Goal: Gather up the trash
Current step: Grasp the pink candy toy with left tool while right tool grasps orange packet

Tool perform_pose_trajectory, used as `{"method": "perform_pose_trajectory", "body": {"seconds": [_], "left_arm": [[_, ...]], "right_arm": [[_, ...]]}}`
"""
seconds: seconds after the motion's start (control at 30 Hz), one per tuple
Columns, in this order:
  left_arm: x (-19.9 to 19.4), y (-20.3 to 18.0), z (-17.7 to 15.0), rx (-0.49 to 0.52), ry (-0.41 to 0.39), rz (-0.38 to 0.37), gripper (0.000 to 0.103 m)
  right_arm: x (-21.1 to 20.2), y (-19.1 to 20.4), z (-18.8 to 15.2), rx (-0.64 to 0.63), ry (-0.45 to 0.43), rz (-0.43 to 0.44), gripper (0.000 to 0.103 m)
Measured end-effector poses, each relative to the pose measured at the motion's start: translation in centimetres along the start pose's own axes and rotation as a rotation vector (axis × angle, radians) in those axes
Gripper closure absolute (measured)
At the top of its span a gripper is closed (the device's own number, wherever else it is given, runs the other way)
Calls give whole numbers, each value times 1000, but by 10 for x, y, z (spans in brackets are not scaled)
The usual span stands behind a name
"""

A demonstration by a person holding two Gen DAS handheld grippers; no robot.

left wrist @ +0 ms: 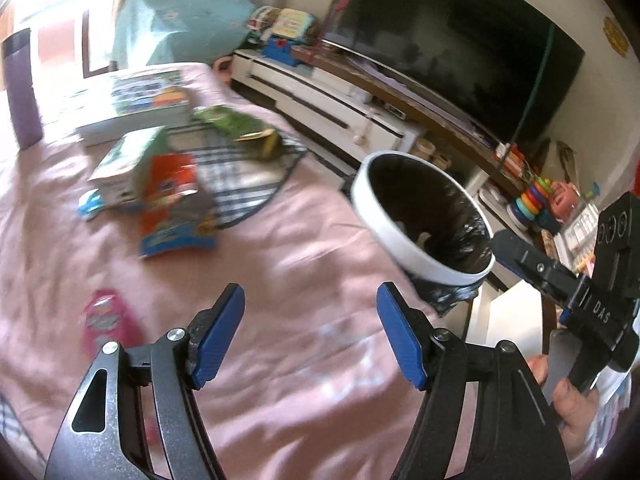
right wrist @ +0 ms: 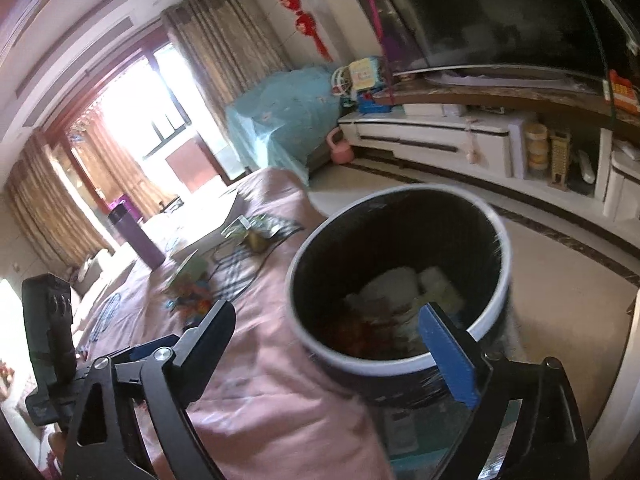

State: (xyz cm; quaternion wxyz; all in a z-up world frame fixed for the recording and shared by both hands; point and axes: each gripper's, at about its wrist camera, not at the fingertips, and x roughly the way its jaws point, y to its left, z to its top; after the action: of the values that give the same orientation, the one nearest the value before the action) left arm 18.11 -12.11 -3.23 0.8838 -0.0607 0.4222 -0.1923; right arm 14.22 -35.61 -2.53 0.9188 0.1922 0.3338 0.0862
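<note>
- Two hand-held claws work over a table (left wrist: 280, 280) covered in a pink cloth.
- The left gripper (left wrist: 310, 336) hovers above bare pink cloth with its blue-padded jaws spread wide and nothing between them.
- The right gripper (right wrist: 340, 344) is also wide open and empty, poised just over the near rim of the trash bin (right wrist: 400, 272).
- The bin, white-rimmed with a black liner, sits at the table's edge and already holds white crumpled paper and something reddish.
- Trash remaining on the cloth: an orange snack packet (left wrist: 174, 204), a green packet (left wrist: 240, 128) farther back, and a pink wrapper (left wrist: 106, 322) near the left claw.
- This looks like the gap between drops, with several pieces left to gather.
- Next, the left claw likely needs to swing to the nearby pink wrapper, lower, and pinch its flat edge firmly.
</note>
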Motion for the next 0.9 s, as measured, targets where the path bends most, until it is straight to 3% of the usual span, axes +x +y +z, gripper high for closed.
{"method": "perform_pose_trajectory", "body": {"seconds": [0.63, 0.9], "left_arm": [[-50, 101, -45, -134, -17, 141, 33], [-44, 109, -46, -133, 19, 146, 33]], "right_arm": [[43, 84, -39, -97, 117, 114, 9], [67, 101, -40, -129, 161, 142, 9]]}}
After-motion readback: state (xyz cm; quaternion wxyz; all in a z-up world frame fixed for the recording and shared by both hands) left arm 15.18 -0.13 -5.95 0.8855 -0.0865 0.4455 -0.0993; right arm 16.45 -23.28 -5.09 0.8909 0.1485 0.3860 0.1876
